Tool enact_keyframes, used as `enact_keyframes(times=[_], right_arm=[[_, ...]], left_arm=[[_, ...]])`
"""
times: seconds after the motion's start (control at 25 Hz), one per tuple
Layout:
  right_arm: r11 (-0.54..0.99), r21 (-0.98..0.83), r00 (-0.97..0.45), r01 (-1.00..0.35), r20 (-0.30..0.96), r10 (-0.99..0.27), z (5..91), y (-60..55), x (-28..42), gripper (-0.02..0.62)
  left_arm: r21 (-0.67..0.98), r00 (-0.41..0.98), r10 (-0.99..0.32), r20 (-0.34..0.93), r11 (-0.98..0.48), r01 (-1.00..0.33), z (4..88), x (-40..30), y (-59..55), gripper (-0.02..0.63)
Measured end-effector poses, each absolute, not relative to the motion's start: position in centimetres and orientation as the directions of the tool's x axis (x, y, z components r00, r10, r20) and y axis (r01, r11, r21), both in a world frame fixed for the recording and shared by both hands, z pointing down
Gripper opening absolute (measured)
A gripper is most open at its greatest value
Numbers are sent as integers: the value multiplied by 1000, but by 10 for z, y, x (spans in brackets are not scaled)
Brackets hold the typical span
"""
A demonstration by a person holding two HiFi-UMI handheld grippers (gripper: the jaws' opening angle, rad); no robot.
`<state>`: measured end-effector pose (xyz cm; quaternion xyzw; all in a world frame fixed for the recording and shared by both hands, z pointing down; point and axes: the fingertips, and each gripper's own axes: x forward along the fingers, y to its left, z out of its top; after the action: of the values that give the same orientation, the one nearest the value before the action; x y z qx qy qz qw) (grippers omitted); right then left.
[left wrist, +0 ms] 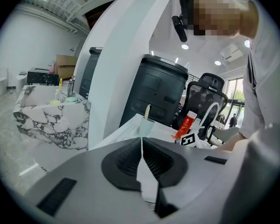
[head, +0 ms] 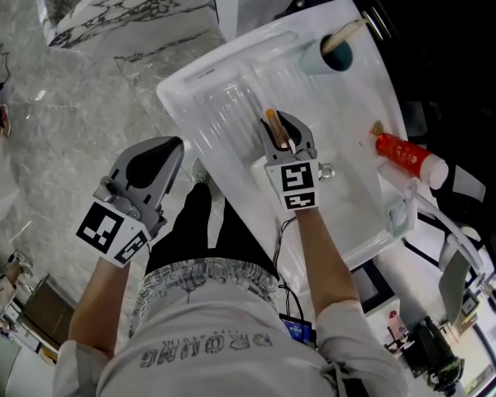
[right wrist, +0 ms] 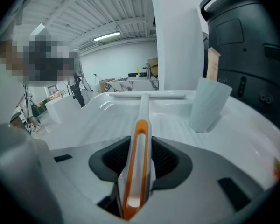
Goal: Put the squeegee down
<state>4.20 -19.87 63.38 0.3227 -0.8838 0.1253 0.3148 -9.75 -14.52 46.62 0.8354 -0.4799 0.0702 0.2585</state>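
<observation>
The right hand-held gripper (right wrist: pixel 141 160) pinches the squeegee (right wrist: pixel 143 104) by its orange-edged handle. The blade end reaches out low over the ribbed white tabletop (head: pixel 223 106), near a pale cup (right wrist: pixel 207 104). The left hand-held gripper (left wrist: pixel 142 155) hangs beside the tabletop, jaws pressed together, empty.

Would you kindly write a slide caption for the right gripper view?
Right gripper holds the squeegee by its orange handle over a white sink top.

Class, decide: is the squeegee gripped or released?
Gripped. The right gripper presses both sides of the squeegee at its orange handle; whether its blade touches the sink, I cannot tell.
</observation>
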Motion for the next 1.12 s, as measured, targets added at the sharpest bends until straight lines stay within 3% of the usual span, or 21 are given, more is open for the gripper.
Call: enact_keyframes(times=[0.56,1.12], right_arm=[[746,-13,-569,-666,656,-496,642,-200,43,147],[717,-13,-548,-697,654,-521,630,-200,52,239]], left_arm=[[369,536,-766,355,-412,-833,464,-102,-147,28],[360,549,-769,327,-436,-825,449,-103,-149,28]])
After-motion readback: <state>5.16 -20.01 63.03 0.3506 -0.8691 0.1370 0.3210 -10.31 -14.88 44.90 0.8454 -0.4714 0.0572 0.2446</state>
